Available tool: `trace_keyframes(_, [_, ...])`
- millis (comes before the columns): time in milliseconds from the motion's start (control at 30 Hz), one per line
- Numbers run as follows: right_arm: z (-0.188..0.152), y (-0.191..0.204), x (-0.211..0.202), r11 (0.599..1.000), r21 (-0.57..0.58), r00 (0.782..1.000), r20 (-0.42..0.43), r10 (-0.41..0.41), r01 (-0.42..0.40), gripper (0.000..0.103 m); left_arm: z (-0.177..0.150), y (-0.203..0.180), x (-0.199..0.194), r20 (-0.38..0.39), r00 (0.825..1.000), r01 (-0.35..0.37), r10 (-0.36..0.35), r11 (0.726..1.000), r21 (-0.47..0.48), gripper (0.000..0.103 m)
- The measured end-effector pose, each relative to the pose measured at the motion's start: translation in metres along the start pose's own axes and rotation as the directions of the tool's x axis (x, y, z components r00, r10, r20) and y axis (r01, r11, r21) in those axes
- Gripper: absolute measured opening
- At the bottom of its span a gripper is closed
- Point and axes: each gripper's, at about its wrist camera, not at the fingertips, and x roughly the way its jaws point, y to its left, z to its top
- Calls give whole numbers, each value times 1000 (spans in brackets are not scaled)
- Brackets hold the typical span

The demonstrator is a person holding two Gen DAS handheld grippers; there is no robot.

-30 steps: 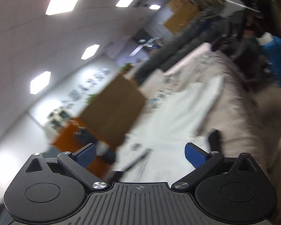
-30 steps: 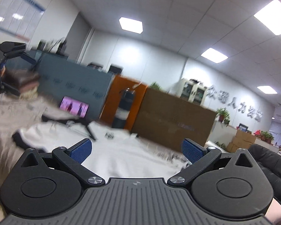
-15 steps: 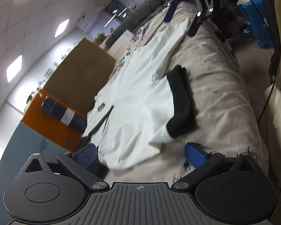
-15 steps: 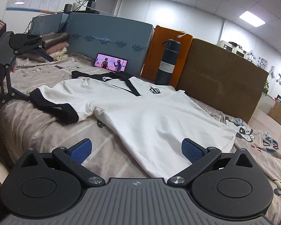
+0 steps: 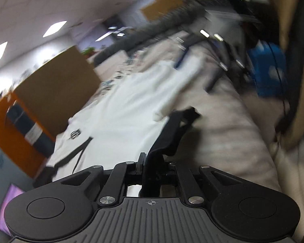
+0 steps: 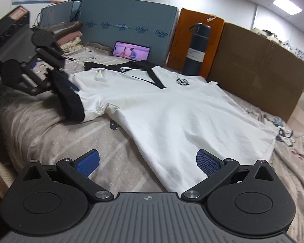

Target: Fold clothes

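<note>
The white shirt [image 6: 162,105] lies flat on the bed [image 6: 42,127], the left gripper [image 6: 50,79] seems clamped on its black sleeve cuff [image 6: 70,99], while the right gripper [image 6: 148,160] is spread wide over the hem.

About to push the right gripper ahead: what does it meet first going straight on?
Probably the white shirt: its bottom edge lies between the open right gripper's blue pads, on the bed cover. Height above it is unclear.

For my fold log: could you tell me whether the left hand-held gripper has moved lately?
Yes: the left hand-held gripper has closed in on the shirt's black sleeve cuff and now grips it.
</note>
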Motion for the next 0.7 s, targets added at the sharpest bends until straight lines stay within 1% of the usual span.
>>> trace_keyframes(67, [0, -7, 4, 999, 23, 999, -15, 40, -40, 100, 0, 19, -6, 53, 998, -23, 31, 990, -142, 7])
trace_keyframes(133, [-1, -15, 6, 997, 44, 997, -32, 70, -69, 100, 0, 33, -11, 78, 995, -43, 63, 971, -236, 7])
trace_keyframes(200, [-2, -24, 5, 995, 60, 996, -51, 77, -74, 99, -1, 44, -16, 96, 991, -59, 94, 947, -315, 7])
trace_keyframes(267, [-5, -34, 1, 995, 78, 995, -69, 69, -64, 97, -2, 52, -19, 110, 986, -72, 122, 923, -378, 7])
trace_keyframes(300, [-7, -40, -2, 995, 87, 995, -78, 59, -52, 94, -2, 55, -20, 117, 984, -78, 137, 909, -409, 7])
trace_keyframes(367, [-10, -48, -9, 995, 95, 995, -89, 38, -30, 91, -2, 60, -20, 125, 979, -91, 162, 890, -446, 7])
trace_keyframes(433, [-13, -54, -15, 995, 98, 995, -96, 21, -12, 82, 0, 64, -19, 132, 975, -102, 182, 880, -463, 7])
trace_keyframes(467, [-15, -56, -18, 995, 97, 995, -98, 16, -7, 80, 1, 66, -18, 136, 972, -108, 192, 877, -469, 7])
trace_keyframes(500, [-16, -58, -20, 995, 98, 995, -96, 12, -2, 75, 3, 67, -16, 139, 971, -110, 196, 877, -468, 7])
trace_keyframes(533, [-18, -62, -22, 994, 107, 996, -92, 6, 3, 63, 4, 69, -15, 141, 969, -115, 201, 878, -464, 7])
trace_keyframes(567, [-20, -67, -25, 992, 125, 997, -81, 6, 4, 53, 6, 71, -14, 143, 968, -119, 206, 880, -460, 7])
trace_keyframes(600, [-22, -73, -27, 989, 149, 998, -66, 16, -6, 35, 7, 74, -12, 143, 967, -125, 212, 880, -459, 7])
trace_keyframes(633, [-24, -80, -30, 983, 180, 998, -45, 37, -28, 20, 9, 77, -9, 143, 965, -131, 218, 879, -458, 7])
trace_keyframes(700, [-25, -99, -33, 958, 261, 992, 60, 109, -122, 9, 11, 84, -3, 140, 963, -145, 232, 878, -456, 7])
